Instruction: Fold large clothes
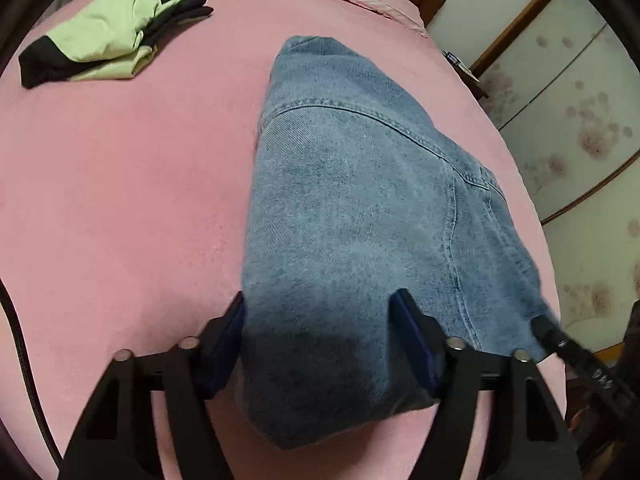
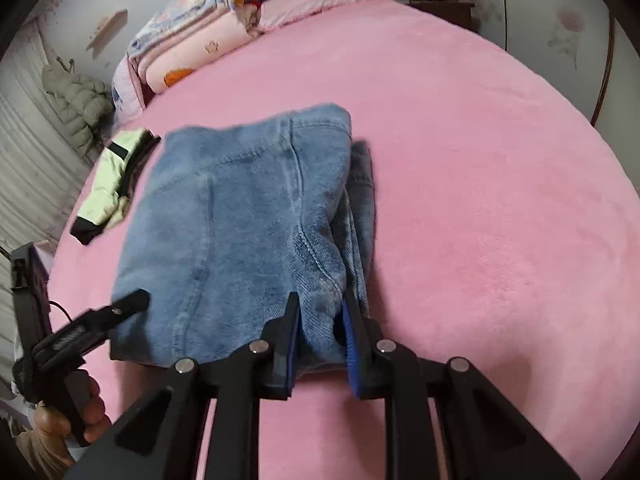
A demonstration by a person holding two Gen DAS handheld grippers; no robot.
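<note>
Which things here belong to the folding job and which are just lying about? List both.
Job: folded jeans; left gripper astride their near edge; right gripper at their near right corner.

Lying about: green and black garment; stacked quilts; grey padded jacket; pink bed cover.

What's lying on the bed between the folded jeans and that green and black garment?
Nothing: only bare pink blanket separates the folded jeans from the green and black garment. The left wrist view shows this gap best.
</note>
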